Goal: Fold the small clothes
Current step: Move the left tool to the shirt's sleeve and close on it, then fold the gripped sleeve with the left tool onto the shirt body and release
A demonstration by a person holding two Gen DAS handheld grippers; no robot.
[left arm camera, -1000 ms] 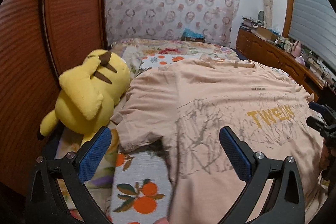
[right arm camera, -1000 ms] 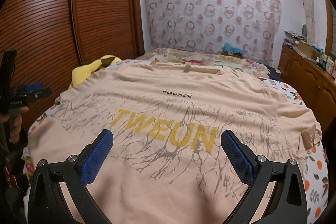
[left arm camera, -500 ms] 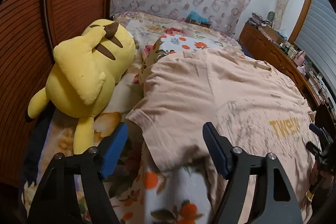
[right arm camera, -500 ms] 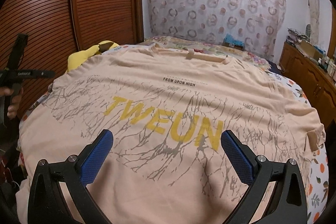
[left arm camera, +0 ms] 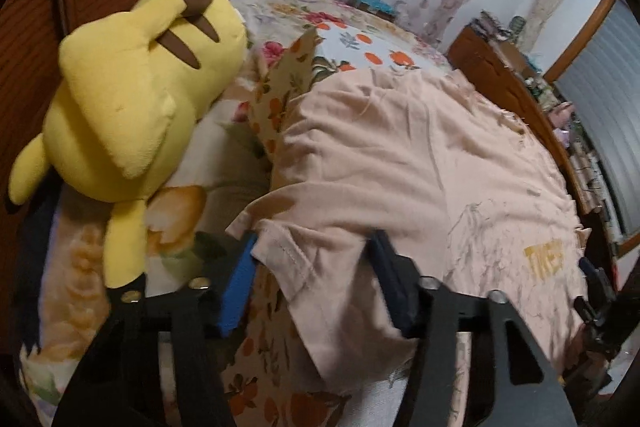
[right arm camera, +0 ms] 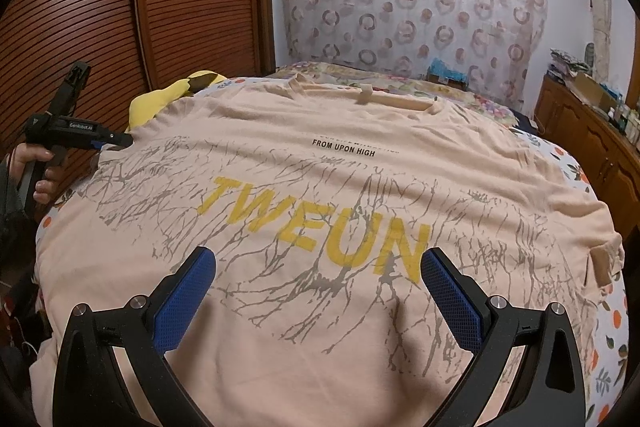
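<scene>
Your peach T-shirt [right arm camera: 320, 187] lies spread flat on the bed [right arm camera: 600, 307], print side up, with the collar at the far end and the yellow word "TWEUN" in the middle. Your left gripper [left arm camera: 312, 279] is at the shirt's left sleeve [left arm camera: 304, 247]: the sleeve hem sits between the two blue pads [left arm camera: 238, 287], and the jaws are closing around it, but you cannot yet see the pads pressing the cloth. Just beside this sleeve, to its left, lies a yellow plush toy [left arm camera: 132, 99] on the flowered bedsheet [left arm camera: 360, 47]. Your right gripper [right arm camera: 318, 287] hovers over the lower part of the shirt, below the yellow letters, with its jaws wide apart and nothing between them.
</scene>
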